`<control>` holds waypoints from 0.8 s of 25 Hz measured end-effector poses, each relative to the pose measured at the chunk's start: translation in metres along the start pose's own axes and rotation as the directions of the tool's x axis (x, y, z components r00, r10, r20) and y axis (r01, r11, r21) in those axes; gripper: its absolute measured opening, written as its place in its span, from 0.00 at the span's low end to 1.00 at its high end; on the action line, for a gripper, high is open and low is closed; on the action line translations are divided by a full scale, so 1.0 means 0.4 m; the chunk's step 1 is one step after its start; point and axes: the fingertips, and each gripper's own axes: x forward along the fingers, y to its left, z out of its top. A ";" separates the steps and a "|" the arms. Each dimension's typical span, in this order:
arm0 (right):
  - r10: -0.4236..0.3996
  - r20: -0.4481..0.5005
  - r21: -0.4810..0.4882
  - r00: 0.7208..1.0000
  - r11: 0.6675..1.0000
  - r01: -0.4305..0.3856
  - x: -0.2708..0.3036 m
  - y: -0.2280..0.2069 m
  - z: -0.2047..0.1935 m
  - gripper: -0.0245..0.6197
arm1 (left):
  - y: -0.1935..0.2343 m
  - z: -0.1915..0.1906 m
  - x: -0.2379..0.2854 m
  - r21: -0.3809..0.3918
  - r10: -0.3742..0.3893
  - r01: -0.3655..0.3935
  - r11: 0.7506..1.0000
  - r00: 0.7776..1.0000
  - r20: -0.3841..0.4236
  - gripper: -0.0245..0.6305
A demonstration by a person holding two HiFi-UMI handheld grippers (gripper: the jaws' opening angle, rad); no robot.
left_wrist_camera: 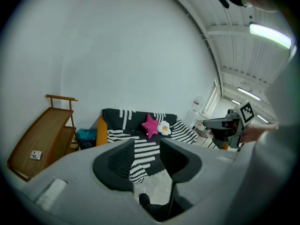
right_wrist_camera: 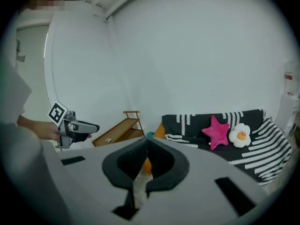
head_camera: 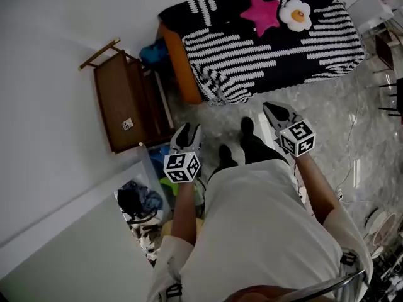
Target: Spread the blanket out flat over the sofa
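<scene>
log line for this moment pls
blanket: draped over sofa, star cushion and flower cushion on top | left gripper: open, empty | right gripper: shut, empty

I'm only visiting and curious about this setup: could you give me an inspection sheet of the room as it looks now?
Surface: pale stone floor.
Job's things: striped blanket lies spread over the sofa; star pillow and flower pillow sit on it.
Clutter: wooden rack; blue bag beside the sofa; full bin near the person.
Grippers: left hand-held gripper open, empty; right hand-held gripper shut, empty.
Cables: thin cable on the floor.
Surroundings: white wall; fan.
</scene>
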 end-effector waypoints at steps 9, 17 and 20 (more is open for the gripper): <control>0.083 -0.108 0.016 0.991 0.996 -0.082 0.182 -0.176 -0.038 0.05 | 0.048 -0.021 0.230 -0.033 0.047 -0.049 0.998 0.997 -0.060 0.30; 0.174 -0.185 0.030 0.967 0.985 -0.171 0.307 -0.300 -0.085 0.05 | 0.069 -0.077 0.388 -0.062 0.102 -0.111 0.992 0.986 -0.134 0.30; 0.194 -0.205 0.039 0.959 0.981 -0.190 0.354 -0.342 -0.114 0.05 | 0.068 -0.112 0.452 -0.069 0.100 -0.112 0.991 0.981 -0.164 0.30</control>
